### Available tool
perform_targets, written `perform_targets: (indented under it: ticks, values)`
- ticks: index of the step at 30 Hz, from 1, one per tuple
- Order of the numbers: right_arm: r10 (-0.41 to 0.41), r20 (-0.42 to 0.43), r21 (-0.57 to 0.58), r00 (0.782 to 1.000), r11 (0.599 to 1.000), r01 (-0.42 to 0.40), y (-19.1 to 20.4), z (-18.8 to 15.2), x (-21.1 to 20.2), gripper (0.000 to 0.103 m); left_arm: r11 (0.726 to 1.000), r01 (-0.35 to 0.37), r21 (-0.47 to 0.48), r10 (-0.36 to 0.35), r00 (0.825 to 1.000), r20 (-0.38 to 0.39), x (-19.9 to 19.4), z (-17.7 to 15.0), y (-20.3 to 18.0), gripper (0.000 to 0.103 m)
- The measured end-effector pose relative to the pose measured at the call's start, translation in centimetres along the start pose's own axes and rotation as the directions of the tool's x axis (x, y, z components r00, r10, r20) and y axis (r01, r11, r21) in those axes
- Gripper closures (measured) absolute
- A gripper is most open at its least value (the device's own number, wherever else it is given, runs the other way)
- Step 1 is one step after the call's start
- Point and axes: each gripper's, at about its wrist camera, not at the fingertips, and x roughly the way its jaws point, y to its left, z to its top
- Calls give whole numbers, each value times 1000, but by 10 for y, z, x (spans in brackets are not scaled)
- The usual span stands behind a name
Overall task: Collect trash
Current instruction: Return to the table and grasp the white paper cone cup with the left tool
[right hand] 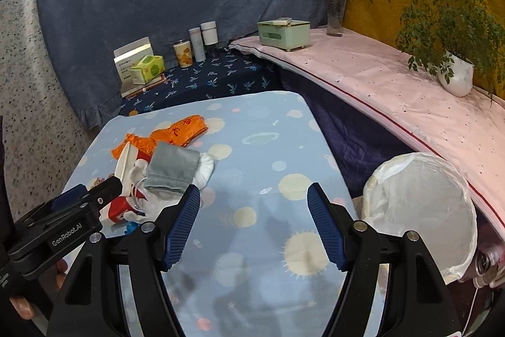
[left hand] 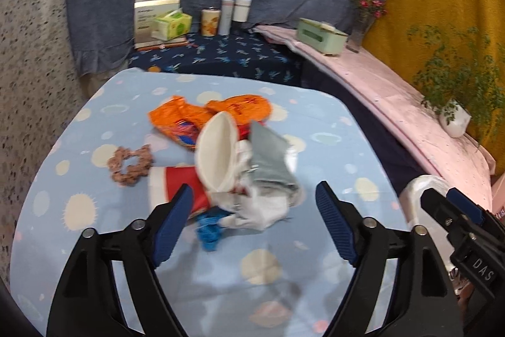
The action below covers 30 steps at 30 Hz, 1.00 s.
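A heap of trash lies on the light blue spotted tablecloth: a squashed white paper cup, a red carton, a grey cloth piece, crumpled white tissue, a blue scrap and orange wrappers. My left gripper is open, its fingers on either side of the heap's near end, with no pad pressing on anything. My right gripper is open over bare cloth to the right of the heap. A bin lined with a white bag stands right of the table.
A brown scrunchie lies left of the heap. Behind the table are a tissue pack, a can and bottles. On the pink ledge stand a green box, a flower vase and a potted plant.
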Motion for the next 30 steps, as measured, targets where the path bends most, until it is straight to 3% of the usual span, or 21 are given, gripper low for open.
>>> perform_targets:
  ticks: [7,13,24,30]
  values:
    - [35,-50,-9,998,999,-36,33,-11,31,35,997,-71,-27,70,996,-47,16,-12,55,20]
    - [49,-86,-14,995,999,-50,54,-20,55,35,997,-51,-56,45,993,-112,34,-25,88,20]
    - [64,-135,-12,989,998,-66,71,-33,77,35,992,90,-92,-104,980,-169,61,-29,86,43]
    - [80,-117,-3,990,997,-81,75,-22,75,35,987,123,-104,-141,972,-187,70,-24,83,66]
